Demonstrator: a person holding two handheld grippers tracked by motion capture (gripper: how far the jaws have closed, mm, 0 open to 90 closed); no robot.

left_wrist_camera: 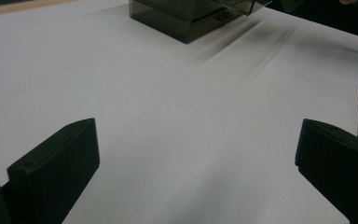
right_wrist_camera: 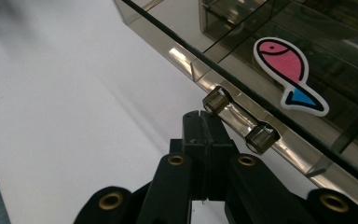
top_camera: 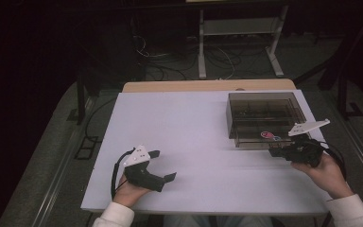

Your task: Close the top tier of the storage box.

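On the white counter (top_camera: pixel 194 137), the right tool (right_wrist_camera: pixel 206 122), jaws pressed together and empty, sits just at the front handle (right_wrist_camera: pixel 240 123) of the smoky box (top_camera: pixel 264 118), while the left tool (top_camera: pixel 163 165) rests wide open, well apart.

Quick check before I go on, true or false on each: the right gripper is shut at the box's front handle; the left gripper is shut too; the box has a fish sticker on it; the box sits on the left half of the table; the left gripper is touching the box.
1. The right gripper is shut at the handle of the box. True: its jaws are pressed together right below the clear handle.
2. The left gripper is shut. False: its jaws stand wide apart.
3. The box carries a fish sticker. True: pink with a blue tail, on the lid.
4. The box sits on the left half of the table. False: it is at the far right.
5. The left gripper touches the box. False: it is well clear of it, over bare table.
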